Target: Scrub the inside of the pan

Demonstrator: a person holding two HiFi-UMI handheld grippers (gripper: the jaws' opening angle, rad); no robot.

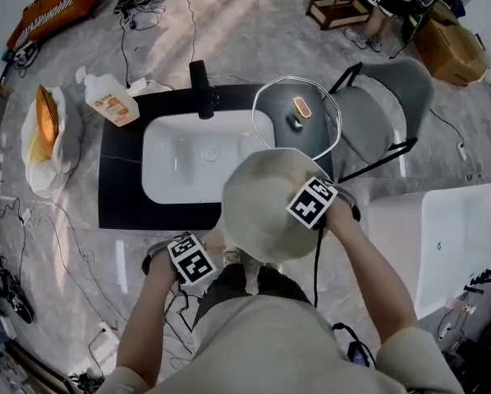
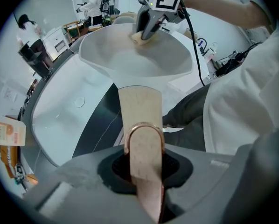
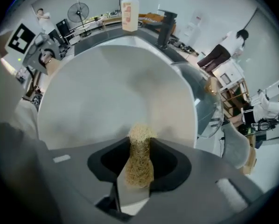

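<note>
The left gripper (image 2: 145,171) clamps the handle (image 2: 139,108), the pan (image 2: 125,59) stretching straight ahead; the right gripper (image 3: 138,169) pinches a scrubber (image 3: 139,146), open pan floor beyond.

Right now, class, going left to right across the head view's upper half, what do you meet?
White bag with orange contents, white soap bottle with orange label, black faucet, clear glass lid, grey chair.

Corner of sink (image 1: 173,164) behind pan (image 1: 262,208); bottle (image 1: 112,98) label too small

No legible text, bottle (image 1: 112,98) label too blurred
</note>
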